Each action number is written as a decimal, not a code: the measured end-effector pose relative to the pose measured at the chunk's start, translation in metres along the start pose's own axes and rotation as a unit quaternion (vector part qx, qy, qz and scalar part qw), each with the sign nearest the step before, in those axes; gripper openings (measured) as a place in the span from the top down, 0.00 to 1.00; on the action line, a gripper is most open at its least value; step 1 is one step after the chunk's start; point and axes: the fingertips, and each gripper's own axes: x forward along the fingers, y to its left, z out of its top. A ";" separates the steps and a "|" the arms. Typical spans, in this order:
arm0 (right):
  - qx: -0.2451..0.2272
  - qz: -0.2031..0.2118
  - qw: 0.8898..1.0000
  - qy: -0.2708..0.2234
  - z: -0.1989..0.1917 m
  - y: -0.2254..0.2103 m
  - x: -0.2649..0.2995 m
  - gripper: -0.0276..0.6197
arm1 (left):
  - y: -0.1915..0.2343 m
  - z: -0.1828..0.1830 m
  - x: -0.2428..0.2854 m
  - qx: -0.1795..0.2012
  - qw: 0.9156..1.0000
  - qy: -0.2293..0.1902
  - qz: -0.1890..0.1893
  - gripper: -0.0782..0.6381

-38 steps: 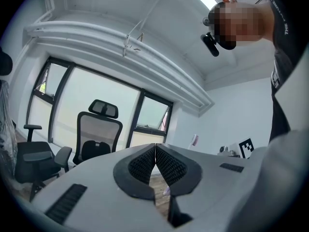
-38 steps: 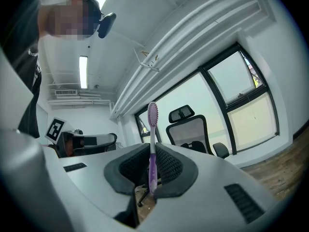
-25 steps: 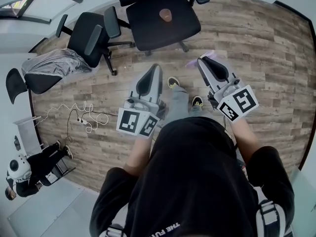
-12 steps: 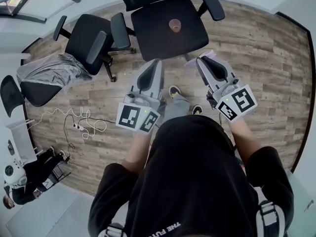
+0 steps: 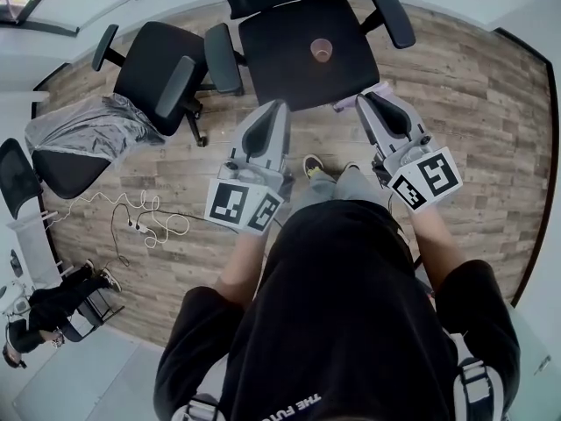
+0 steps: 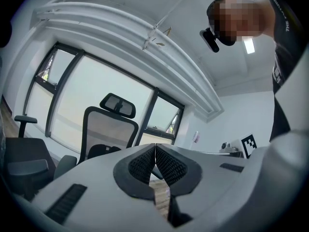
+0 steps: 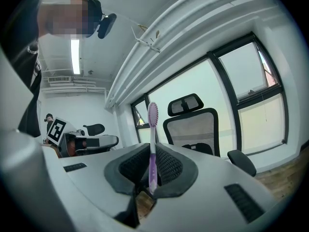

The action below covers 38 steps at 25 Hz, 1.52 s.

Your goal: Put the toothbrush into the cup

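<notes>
The left gripper is pressed shut on nothing, the cup sits on the chair seat just ahead of both grippers, and the right gripper pinches the toothbrush upright — seemingly mid-carry, needing a reach forward and a lowering into the cup.

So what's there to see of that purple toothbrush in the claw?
The toothbrush is slim, pale purple and looks like plastic, with a rounded brush head at its top end. It stands upright, clamped by its handle in the right claw. The head sticks up above the claw and the handle's end shows just below. Nothing else touches it, and it is not yet in the cup.
</notes>
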 end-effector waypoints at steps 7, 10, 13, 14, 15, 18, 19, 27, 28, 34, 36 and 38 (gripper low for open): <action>0.002 -0.002 1.000 0.013 -0.002 -0.028 0.022 0.88 | 0.013 -0.004 0.026 -0.011 1.000 0.015 0.000 0.86; 0.003 0.010 1.000 0.014 -0.003 -0.046 0.042 0.88 | 0.026 0.001 0.045 -0.005 1.000 0.015 0.009 0.86; -0.001 0.025 1.000 0.017 0.002 -0.064 0.056 0.88 | 0.030 0.007 0.064 0.002 1.000 0.013 0.024 0.86; -0.003 0.028 0.999 0.020 0.004 -0.072 0.059 0.88 | 0.030 0.008 0.071 0.003 1.000 0.013 0.028 0.86; -0.004 0.029 0.999 0.023 0.005 -0.080 0.061 0.88 | 0.030 0.008 0.079 0.005 0.999 0.014 0.030 0.86; -0.007 0.030 0.999 0.031 0.009 -0.106 0.072 0.88 | 0.033 0.011 0.103 0.010 0.999 0.014 0.032 0.86; -0.009 0.033 0.999 0.032 0.011 -0.113 0.077 0.88 | 0.035 0.012 0.111 0.010 0.999 0.013 0.035 0.86; -0.016 0.065 0.996 0.059 0.006 -0.153 0.117 0.88 | 0.067 -0.001 0.144 -0.004 0.997 0.027 0.073 0.86; -0.017 0.070 0.995 0.063 0.003 -0.157 0.123 0.88 | 0.071 -0.004 0.148 -0.004 0.997 0.030 0.078 0.86; -0.011 0.094 0.991 0.091 -0.023 -0.180 0.162 0.88 | 0.103 -0.028 0.174 -0.012 0.993 0.056 0.099 0.86; -0.014 0.103 0.990 0.099 -0.032 -0.184 0.178 0.88 | 0.116 -0.036 0.180 -0.017 0.992 0.061 0.105 0.86; -0.013 0.112 0.988 0.104 -0.041 -0.186 0.191 0.88 | 0.127 -0.041 0.186 -0.022 0.992 0.062 0.109 0.86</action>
